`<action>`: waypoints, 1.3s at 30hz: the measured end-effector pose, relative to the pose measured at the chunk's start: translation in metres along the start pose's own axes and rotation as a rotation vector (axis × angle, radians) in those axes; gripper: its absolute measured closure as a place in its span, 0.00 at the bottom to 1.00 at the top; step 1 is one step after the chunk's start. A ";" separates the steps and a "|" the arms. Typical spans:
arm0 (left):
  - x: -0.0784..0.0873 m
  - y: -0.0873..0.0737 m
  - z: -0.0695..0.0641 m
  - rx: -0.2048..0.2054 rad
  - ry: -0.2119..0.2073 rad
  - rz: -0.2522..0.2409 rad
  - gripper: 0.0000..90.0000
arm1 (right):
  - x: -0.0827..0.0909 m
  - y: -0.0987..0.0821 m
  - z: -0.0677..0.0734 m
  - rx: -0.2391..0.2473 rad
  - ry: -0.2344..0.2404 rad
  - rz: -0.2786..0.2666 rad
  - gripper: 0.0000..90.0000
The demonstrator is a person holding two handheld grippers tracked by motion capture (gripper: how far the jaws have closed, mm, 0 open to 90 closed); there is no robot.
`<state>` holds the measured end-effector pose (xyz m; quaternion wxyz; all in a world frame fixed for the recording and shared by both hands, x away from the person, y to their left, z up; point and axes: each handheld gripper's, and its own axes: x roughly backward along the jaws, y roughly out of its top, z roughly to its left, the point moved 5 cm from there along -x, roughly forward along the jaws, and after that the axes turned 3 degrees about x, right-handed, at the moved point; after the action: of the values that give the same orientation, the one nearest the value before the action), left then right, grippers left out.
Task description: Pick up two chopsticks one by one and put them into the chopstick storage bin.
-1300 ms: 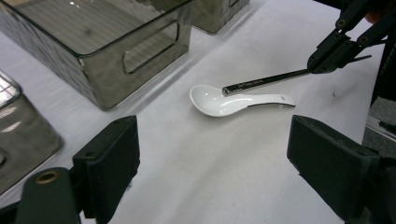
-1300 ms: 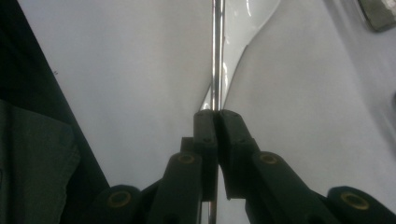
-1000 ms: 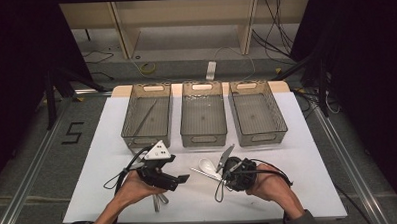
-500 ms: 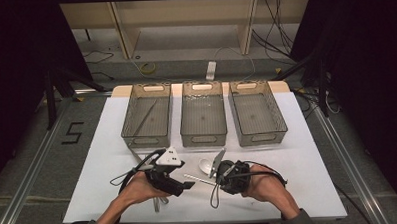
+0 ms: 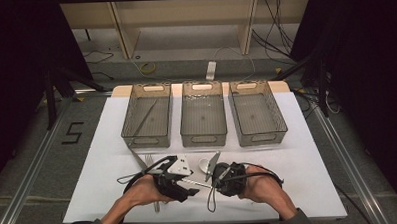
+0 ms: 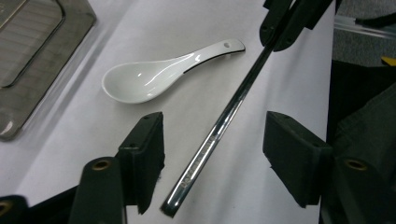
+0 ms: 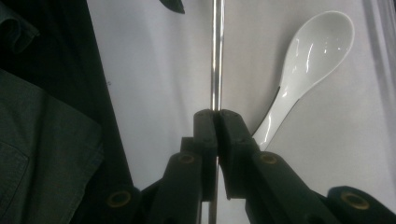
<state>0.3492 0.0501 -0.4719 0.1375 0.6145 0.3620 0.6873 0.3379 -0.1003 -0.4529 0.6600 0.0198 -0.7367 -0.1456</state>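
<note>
The rod point(image 6: 219, 126), a thin metal bar, is clamped at one end in the right gripper point(image 7: 216, 116) and runs straight out ahead of those pinched jaws, its free end lying between the left gripper's point(image 6: 212, 156) pads. The left jaws have just been closing around it but stand clear on both sides. A white spoon point(image 6: 154, 74) lies on the table point(image 5: 308, 153) just beyond the left jaws, its handle toward the right gripper.
</note>
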 end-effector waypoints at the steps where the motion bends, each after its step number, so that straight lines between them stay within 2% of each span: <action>1: 0.000 0.000 -0.001 -0.007 0.000 0.002 0.46 | 0.000 0.000 0.000 0.010 0.005 0.002 0.96; 4: -0.002 -0.001 -0.002 -0.032 -0.003 0.016 0.50 | 0.000 0.001 0.001 0.008 0.009 -0.001 0.96; 6: -0.002 -0.001 -0.003 -0.036 -0.005 0.020 0.53 | 0.000 0.001 0.001 0.026 0.009 0.004 0.96; 9: -0.003 -0.001 -0.004 -0.053 -0.002 0.028 0.58 | -0.001 0.002 0.003 0.022 0.011 -0.004 0.96; 10: -0.003 -0.001 -0.004 -0.057 -0.005 0.030 0.59 | -0.001 0.002 0.003 0.038 0.011 0.000 0.96; 14: -0.004 -0.002 -0.005 -0.074 -0.014 0.048 0.64 | -0.001 0.004 0.003 0.050 0.011 -0.006 0.96; 16: -0.004 -0.002 -0.006 -0.077 -0.017 0.048 0.67 | -0.001 0.004 0.005 0.037 0.014 -0.008 0.96; 19: -0.005 -0.002 -0.007 -0.089 -0.023 0.054 0.72 | -0.002 0.005 0.005 0.060 0.017 -0.008 0.96; 22: -0.005 -0.002 -0.009 -0.107 -0.025 0.060 0.78 | -0.002 0.005 0.007 0.058 0.023 -0.009 0.96; 23: -0.005 -0.003 -0.010 -0.118 -0.030 0.067 0.79 | -0.001 0.005 0.006 0.074 0.025 -0.005 0.96; 27: -0.006 -0.005 -0.013 -0.143 -0.064 0.080 0.84 | -0.002 0.005 0.009 0.088 0.036 -0.007 0.96; 28: -0.005 -0.006 -0.013 -0.150 -0.077 0.083 0.85 | -0.002 0.004 0.008 0.107 0.036 -0.011 0.96; 30: -0.006 -0.008 -0.014 -0.157 -0.099 0.090 0.88 | -0.002 0.004 0.009 0.099 0.044 -0.018 0.95; 32: -0.006 -0.008 -0.016 -0.163 -0.121 0.089 0.91 | -0.002 0.004 0.006 0.090 0.032 -0.028 0.92; 35: -0.005 -0.008 -0.015 -0.150 -0.110 0.084 0.93 | -0.001 0.003 0.002 0.048 0.021 -0.043 0.89; 37: -0.003 -0.009 -0.010 -0.132 -0.099 0.084 0.93 | 0.003 0.003 -0.002 0.017 0.019 -0.073 0.81; 38: -0.002 -0.010 -0.008 -0.129 -0.088 0.083 0.93 | 0.006 0.004 -0.002 -0.017 0.013 -0.095 0.77; 39: -0.001 -0.009 -0.006 -0.120 -0.079 0.078 0.93 | 0.010 0.003 -0.004 -0.015 -0.002 -0.110 0.72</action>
<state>0.3417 0.0543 -0.4787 0.1614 0.6456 0.2899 0.6878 0.3411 -0.1001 -0.4423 0.6504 0.0549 -0.7341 -0.1872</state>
